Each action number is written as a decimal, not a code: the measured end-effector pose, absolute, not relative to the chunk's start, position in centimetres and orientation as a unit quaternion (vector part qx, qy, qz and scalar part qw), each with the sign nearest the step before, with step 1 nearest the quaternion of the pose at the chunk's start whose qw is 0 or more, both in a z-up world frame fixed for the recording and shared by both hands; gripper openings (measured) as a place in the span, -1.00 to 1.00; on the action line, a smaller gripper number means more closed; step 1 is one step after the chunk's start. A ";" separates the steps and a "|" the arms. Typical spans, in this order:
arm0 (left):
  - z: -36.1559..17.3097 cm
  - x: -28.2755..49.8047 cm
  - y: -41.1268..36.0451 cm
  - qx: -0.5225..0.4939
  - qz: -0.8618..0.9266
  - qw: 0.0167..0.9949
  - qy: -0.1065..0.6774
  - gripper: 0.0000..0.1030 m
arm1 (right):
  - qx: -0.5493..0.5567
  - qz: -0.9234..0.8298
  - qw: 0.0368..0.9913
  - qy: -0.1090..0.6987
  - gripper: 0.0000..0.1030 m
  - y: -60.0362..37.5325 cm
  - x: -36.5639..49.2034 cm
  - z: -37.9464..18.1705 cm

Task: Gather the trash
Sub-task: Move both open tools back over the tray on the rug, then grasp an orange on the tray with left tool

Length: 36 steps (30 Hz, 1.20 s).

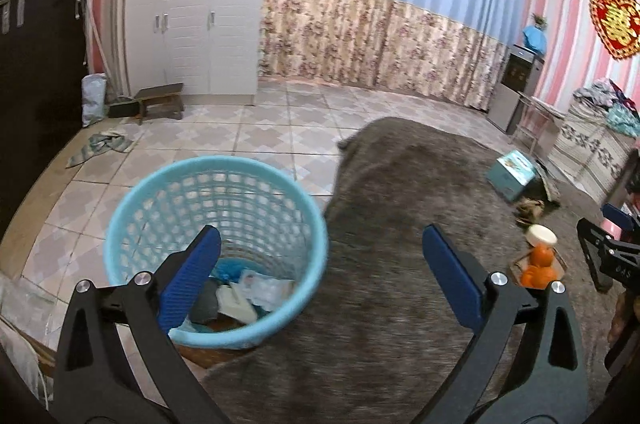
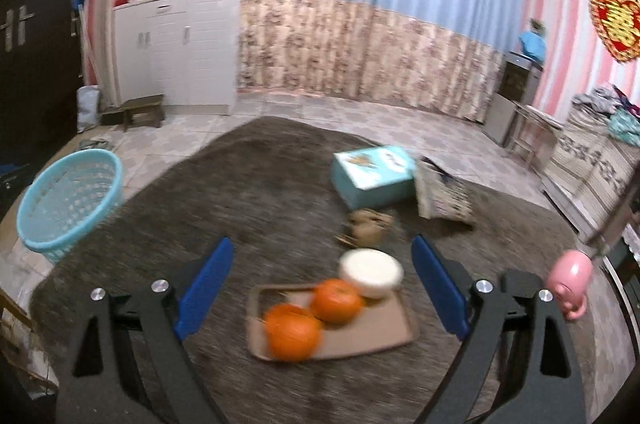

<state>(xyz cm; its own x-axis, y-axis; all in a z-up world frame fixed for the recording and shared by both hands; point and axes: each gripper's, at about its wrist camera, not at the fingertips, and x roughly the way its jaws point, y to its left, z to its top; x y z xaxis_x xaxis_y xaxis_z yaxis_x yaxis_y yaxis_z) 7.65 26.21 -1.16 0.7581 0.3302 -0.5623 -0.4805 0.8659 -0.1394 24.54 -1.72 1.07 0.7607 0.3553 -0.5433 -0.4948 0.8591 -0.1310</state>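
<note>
Both grippers empty, jaws wide apart: left gripper (image 1: 320,272) over bin (image 1: 120,224) at rug's left edge, right gripper (image 2: 322,288) above tray (image 2: 400,328). Crumpled brown scrap (image 2: 366,224) mid-rug past tray: likely light, soft, crushable; pinch across its bunched middle.

A light-blue perforated wastebasket (image 1: 216,248) stood upright at the grey rug's edge, holding crumpled paper and wrappers (image 1: 244,298), while a brown crumpled scrap (image 2: 366,226) lay mid-rug.

Left gripper (image 1: 320,264) and right gripper (image 2: 322,280) tilt downward, jaws wide, empty.
</note>
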 end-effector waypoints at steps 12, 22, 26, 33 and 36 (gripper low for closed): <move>-1.7 12.2 19.4 -0.112 0.163 0.938 0.285 0.89 | -0.117 0.151 0.944 0.268 0.73 -10.0 25.7 -0.3; -5.0 15.9 12.2 -0.082 0.095 0.937 0.326 0.89 | -0.109 0.115 0.945 0.287 0.73 -14.5 25.2 -2.8; -6.3 17.5 9.2 -0.072 0.064 0.935 0.342 0.89 | -0.103 0.107 0.944 0.296 0.73 -15.9 25.4 -3.7; -7.3 19.8 5.0 -0.051 0.022 0.935 0.350 0.69 | -0.075 0.091 0.943 0.311 0.73 -18.2 25.6 -4.7; -7.9 20.8 4.3 -0.049 0.006 0.931 0.361 0.42 | -0.066 0.089 0.943 0.315 0.73 -18.7 25.8 -4.9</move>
